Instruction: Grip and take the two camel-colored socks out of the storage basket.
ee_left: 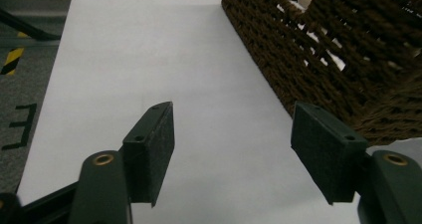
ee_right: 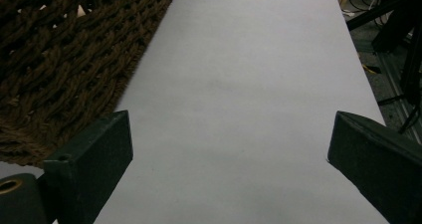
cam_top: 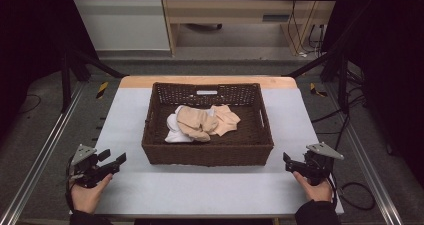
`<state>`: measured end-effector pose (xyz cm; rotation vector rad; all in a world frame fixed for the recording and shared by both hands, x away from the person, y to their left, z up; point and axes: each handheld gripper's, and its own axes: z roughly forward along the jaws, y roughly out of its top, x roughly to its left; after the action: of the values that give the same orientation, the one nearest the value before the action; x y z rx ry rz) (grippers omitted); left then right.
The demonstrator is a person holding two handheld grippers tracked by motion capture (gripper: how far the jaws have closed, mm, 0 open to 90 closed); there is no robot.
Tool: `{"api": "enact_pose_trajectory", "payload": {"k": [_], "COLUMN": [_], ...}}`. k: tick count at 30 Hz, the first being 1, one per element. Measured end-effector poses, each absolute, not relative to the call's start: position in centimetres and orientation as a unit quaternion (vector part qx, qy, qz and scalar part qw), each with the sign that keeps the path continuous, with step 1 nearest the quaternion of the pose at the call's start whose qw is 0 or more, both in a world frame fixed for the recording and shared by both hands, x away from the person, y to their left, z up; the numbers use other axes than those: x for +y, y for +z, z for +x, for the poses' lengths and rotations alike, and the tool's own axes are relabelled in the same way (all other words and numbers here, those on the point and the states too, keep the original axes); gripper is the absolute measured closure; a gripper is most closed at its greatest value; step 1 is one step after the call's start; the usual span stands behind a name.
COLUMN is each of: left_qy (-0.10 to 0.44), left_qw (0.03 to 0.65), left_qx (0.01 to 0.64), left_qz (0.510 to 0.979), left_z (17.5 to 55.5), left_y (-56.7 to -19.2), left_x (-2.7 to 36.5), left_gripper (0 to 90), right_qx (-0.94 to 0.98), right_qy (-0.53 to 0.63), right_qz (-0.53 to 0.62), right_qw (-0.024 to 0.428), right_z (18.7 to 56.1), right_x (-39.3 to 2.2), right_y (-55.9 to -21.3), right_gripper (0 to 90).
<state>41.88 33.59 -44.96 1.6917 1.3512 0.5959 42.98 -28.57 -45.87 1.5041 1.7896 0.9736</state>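
A dark brown woven basket [cam_top: 207, 152] stands in the middle of the white table [cam_top: 200, 185]. Inside it lie beige socks [cam_top: 202, 121] heaped over a white sock [cam_top: 175, 132]. My left gripper [cam_top: 113, 160] rests at the table's front left, held by a hand, jaws wide apart with nothing between them. In the left gripper view its gripper [ee_left: 231, 144] points along the basket's left wall [ee_left: 318, 59]. My right gripper [cam_top: 288, 161] sits at the front right, open and empty. The right gripper view shows that gripper [ee_right: 229, 159] beside the basket's right wall [ee_right: 64, 64].
Metal rails [cam_top: 40, 155] run along both sides of the table. Cables [cam_top: 357, 195] lie on the floor at the right. A wooden cabinet [cam_top: 235, 10] stands beyond the table's far edge. Bare tabletop lies in front of the basket.
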Motion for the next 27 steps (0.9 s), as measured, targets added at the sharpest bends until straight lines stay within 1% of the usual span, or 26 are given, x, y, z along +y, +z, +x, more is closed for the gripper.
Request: {"api": "enact_pose_trajectory", "payload": {"k": [13, 15, 27], "left_qy": [0.253, 0.255, 0.270], "left_qw": [0.452, 0.453, 0.467], "left_qx": [0.533, 0.534, 0.512], "left_qz": [0.668, 0.667, 0.668], "left_z": [41.3, 41.4, 42.5], "left_y": [-42.4, -42.0, -39.4], "left_x": [32.9, 32.9, 31.4], "left_gripper": [42.0, 42.6, 42.3], "right_qx": [0.672, 0.674, 0.680], "right_qy": [0.365, 0.367, 0.357], "right_qz": [0.566, 0.567, 0.564], "right_qw": [0.307, 0.299, 0.303], "right_z": [43.1, 43.1, 43.0], "right_x": [-28.7, -28.7, -28.5], "right_y": [-45.8, -45.8, -45.8], "right_gripper": [3.3, 4.1, 4.0]}}
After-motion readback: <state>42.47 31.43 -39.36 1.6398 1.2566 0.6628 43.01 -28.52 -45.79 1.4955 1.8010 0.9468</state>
